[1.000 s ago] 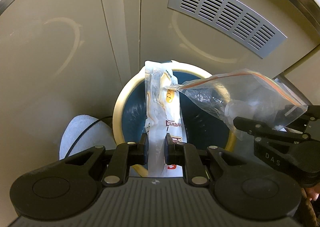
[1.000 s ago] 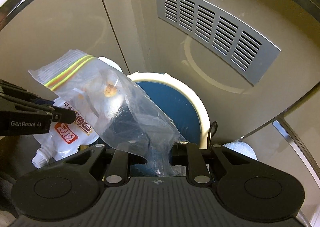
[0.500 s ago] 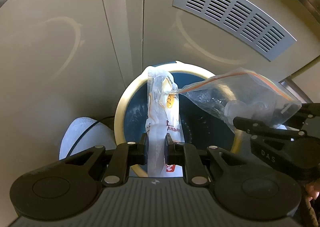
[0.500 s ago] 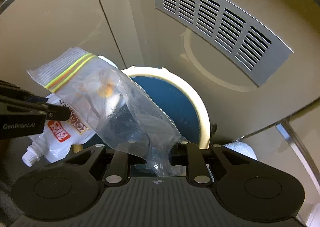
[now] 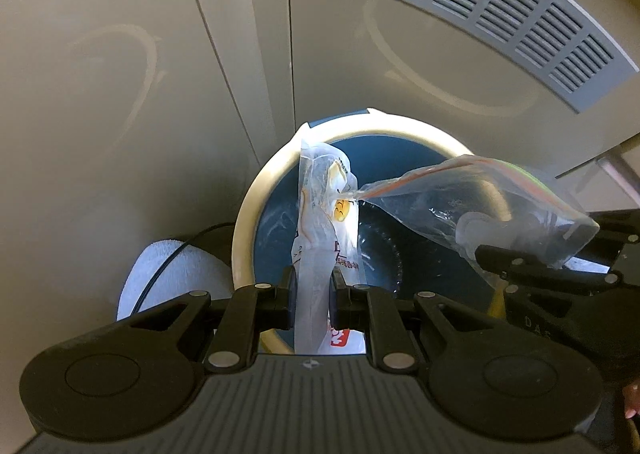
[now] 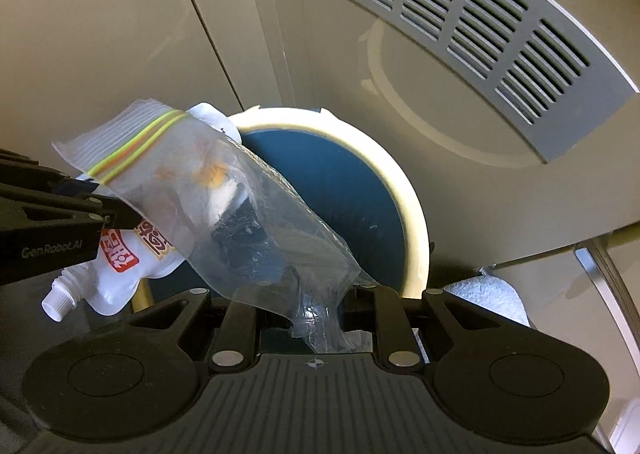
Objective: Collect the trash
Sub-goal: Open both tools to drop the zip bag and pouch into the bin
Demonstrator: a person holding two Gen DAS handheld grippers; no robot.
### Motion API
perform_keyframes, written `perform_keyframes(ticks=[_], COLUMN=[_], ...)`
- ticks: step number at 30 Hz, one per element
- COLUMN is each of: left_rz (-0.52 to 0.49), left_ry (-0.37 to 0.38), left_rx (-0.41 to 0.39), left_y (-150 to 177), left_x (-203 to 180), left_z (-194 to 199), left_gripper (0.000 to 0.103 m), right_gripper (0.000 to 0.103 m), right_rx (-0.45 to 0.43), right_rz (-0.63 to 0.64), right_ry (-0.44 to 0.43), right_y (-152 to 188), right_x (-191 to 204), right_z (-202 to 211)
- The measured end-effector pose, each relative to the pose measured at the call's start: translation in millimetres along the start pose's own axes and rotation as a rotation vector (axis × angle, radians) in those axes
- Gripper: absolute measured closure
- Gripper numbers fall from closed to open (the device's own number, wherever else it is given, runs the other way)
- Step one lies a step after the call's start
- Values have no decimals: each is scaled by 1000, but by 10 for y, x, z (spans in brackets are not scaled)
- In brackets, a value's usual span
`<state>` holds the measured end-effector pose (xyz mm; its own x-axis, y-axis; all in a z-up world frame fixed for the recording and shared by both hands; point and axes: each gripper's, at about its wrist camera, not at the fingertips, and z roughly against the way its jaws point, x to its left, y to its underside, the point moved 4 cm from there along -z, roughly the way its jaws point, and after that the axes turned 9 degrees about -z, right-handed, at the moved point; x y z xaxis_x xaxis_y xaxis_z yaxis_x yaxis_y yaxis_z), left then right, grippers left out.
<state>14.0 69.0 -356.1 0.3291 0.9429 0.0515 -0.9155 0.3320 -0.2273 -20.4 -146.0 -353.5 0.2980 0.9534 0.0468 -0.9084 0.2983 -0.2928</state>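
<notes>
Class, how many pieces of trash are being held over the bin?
2. A white spouted pouch in the left gripper, a clear zip bag in the right gripper. Anything inside the bin may be hidden.

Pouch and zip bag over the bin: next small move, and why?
Probably open both grippers and let go. The left gripper pinches the white spout pouch and the right gripper pinches the clear zip bag; both hang right above the open blue bin, so a release should drop them in. Easing a little lower first may help.
</notes>
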Motion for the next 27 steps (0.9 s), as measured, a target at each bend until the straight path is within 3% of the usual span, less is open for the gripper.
perform_keyframes(ticks=[11, 13, 14, 15, 16, 17, 18, 21, 27], left_rz=[-17, -19, -22, -25, -25, -23, -17, -4, 66], left_ry=[-7, -4, 2, 4, -4, -16, -36, -20, -4], left_rx=[33, 29, 24, 16, 4, -14, -47, -80, -108], left_y=[-77, -57, -58, -64, -73, -83, -77, -78, 4], left_x=[-147, -82, -67, -47, -43, -36, -23, 34, 138], left_z=[-43, -46, -35, -14, 11, 48, 107, 246, 468], left_gripper=[84, 79, 68, 46, 32, 12, 4, 0, 0], right_gripper=[78, 77, 75, 69, 58, 51, 40, 19, 18], right_rx=[25, 26, 24, 22, 19, 16, 12, -11, -90], right_rz=[21, 31, 40, 49, 57, 63, 68, 73, 93], right_ry=[42, 46, 51, 57, 61, 63, 68, 49, 54], right_y=[-124, -136, -148, -160, -154, -158, -158, -158, -130], right_x=[72, 68, 60, 68, 61, 65, 63, 40, -8], right_z=[-103, -131, -141, -141, -120, -108, -88, -10, 322])
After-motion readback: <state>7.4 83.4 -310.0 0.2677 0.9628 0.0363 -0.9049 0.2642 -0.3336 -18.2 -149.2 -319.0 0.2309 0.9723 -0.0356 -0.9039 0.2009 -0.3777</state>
